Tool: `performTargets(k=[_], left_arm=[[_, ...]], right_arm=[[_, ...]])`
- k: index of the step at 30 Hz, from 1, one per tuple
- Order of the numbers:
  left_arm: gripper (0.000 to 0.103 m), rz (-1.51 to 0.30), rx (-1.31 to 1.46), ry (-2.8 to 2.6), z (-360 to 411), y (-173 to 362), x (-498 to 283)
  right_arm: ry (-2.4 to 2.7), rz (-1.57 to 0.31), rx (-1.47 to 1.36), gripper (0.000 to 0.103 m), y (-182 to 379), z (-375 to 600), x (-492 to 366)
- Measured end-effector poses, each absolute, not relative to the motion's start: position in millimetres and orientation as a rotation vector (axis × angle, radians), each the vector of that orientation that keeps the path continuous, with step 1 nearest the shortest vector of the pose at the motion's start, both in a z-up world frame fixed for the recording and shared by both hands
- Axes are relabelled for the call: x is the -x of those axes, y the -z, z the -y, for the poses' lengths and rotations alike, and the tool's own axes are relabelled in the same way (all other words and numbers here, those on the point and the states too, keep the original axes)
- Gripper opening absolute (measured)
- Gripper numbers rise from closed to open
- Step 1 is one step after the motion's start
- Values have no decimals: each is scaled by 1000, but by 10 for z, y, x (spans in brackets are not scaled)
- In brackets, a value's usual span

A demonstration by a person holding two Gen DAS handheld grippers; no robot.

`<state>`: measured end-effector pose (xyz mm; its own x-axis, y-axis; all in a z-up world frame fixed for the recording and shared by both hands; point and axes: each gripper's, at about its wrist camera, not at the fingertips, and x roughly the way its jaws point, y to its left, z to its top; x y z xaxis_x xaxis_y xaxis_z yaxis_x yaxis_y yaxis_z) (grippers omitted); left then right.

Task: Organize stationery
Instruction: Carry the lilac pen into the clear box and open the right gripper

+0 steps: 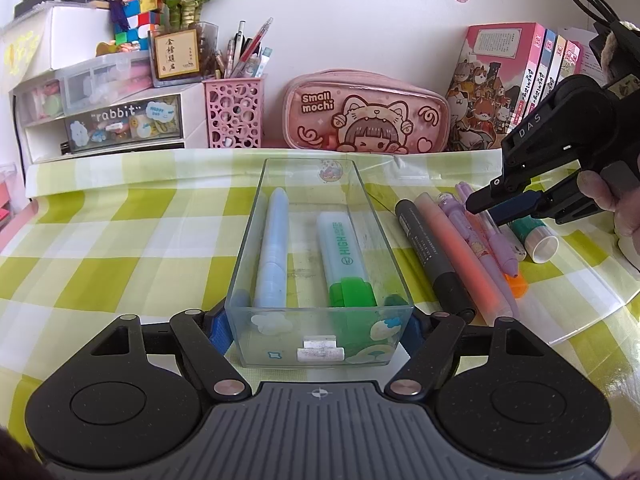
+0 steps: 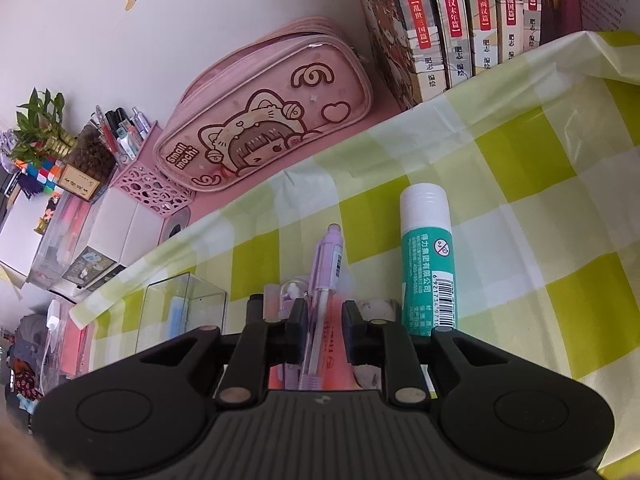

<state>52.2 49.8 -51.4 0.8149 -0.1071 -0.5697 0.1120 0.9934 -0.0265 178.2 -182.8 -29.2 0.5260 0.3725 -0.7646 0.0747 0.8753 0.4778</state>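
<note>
My left gripper (image 1: 316, 328) is shut on the near end of a clear plastic box (image 1: 249, 242), one blue pad on each side wall. In the box lie a light blue pen (image 1: 274, 248) and a green highlighter (image 1: 346, 256). To its right, a row lies on the checked cloth: a black marker (image 1: 436, 260), an orange highlighter (image 1: 468, 264), purple pens (image 1: 480, 236) and a teal glue stick (image 1: 536, 236). My right gripper (image 1: 500, 210) hovers over that row. In the right wrist view its jaws (image 2: 325, 316) stand narrowly open, a purple mechanical pencil (image 2: 330, 256) showing between them; the glue stick (image 2: 426, 256) lies to the right.
Along the wall stand a pink pencil case (image 1: 368, 112), a pink pen holder (image 1: 234, 114), a drawer unit (image 1: 120, 120) and a row of books (image 1: 520, 80). A hand (image 1: 624, 208) holds the right gripper. The cloth to the left of the box is bare.
</note>
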Motion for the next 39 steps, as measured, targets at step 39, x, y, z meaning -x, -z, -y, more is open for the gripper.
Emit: performTargets(k=[39], left_arm=[[75, -605, -4, 120, -512, 510, -512]], right_arm=[[-390, -1130, -617, 18, 218, 782, -1972]])
